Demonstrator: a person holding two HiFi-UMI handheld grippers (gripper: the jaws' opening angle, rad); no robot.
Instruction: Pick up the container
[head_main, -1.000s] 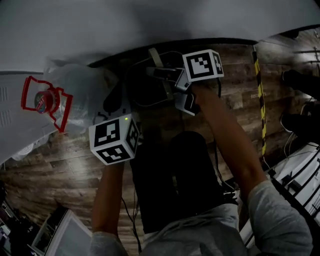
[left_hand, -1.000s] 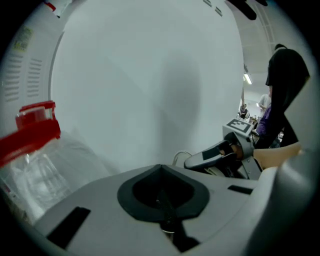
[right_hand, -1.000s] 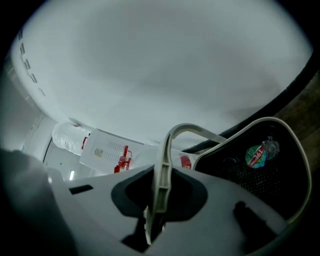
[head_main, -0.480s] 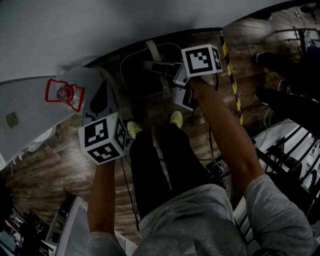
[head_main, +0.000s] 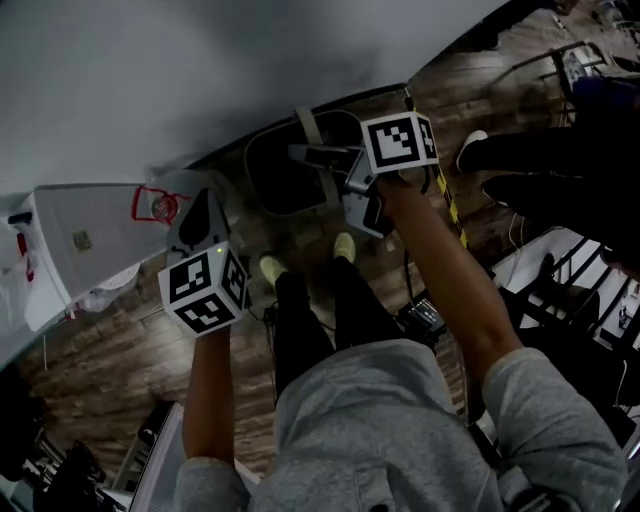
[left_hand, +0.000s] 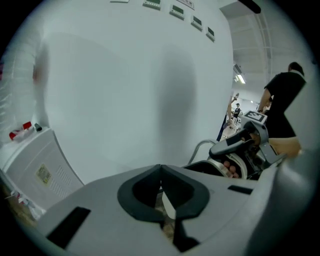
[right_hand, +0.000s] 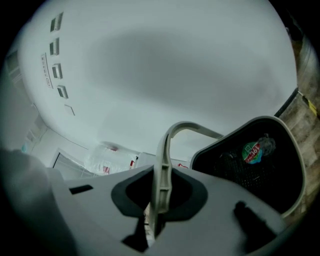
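The container is a dark mesh basket (head_main: 285, 175) with a pale hoop handle (head_main: 308, 128). My right gripper (head_main: 318, 155) is shut on that handle, and the basket hangs below it over the wooden floor. In the right gripper view the handle (right_hand: 162, 160) runs up between the jaws of the right gripper (right_hand: 159, 185), with the basket (right_hand: 250, 165) to the right and a round sticker inside it. My left gripper (head_main: 200, 215) is held apart at the left. Its jaws (left_hand: 161, 172) meet with nothing held. The left gripper view also shows the basket (left_hand: 215, 167).
A white cabinet (head_main: 85, 250) stands at the left, with a clear plastic bag (head_main: 160, 205) with red print beside it. A white wall runs along the top. Yellow-black tape (head_main: 450, 210) crosses the floor, and another person's legs (head_main: 540, 180) are at the right.
The head view has pulled back from the floor and swung, so the cabinet and bag now sit nearer my left gripper. My right gripper stays shut on the handle.
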